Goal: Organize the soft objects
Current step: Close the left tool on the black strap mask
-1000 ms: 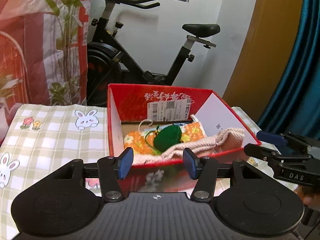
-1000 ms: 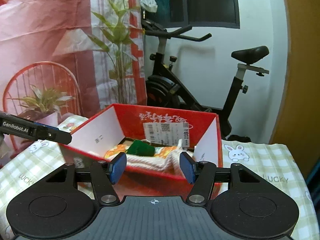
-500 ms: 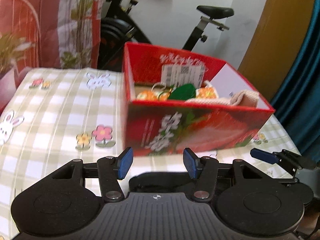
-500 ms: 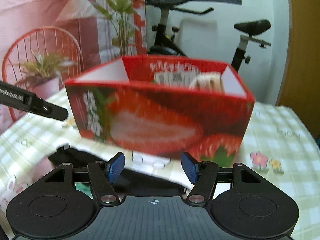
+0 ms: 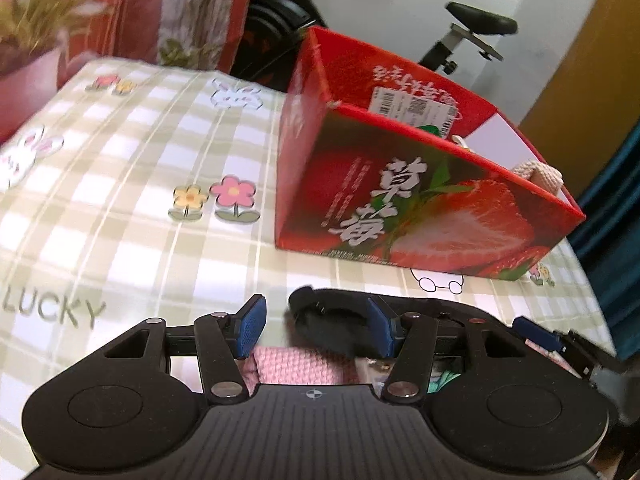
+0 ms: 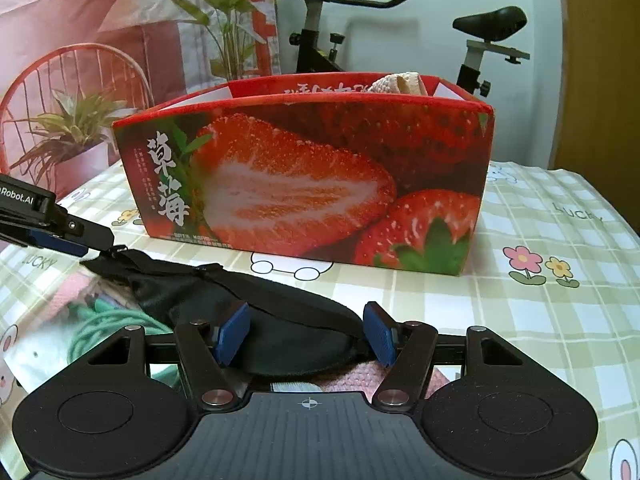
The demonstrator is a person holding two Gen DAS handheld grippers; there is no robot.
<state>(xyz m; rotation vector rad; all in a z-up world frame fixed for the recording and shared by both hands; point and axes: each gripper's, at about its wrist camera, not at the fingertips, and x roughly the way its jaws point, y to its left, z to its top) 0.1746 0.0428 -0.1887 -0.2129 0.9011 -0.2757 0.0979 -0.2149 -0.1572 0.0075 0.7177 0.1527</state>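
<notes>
- Black eye mask (image 6: 280,312) lies on the tablecloth (image 6: 540,300) printed "LUCKY", just before the strawberry box (image 6: 312,184) lettered "草莓".
- Left gripper (image 5: 316,330) and right gripper (image 6: 308,334): both spread apart, gripping nothing.

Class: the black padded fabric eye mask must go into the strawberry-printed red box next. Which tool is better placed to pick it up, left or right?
Probably the right tool: its open blue pads straddle the black padded fabric eye mask's broad body. The left tool only reaches the mask's end.
</notes>
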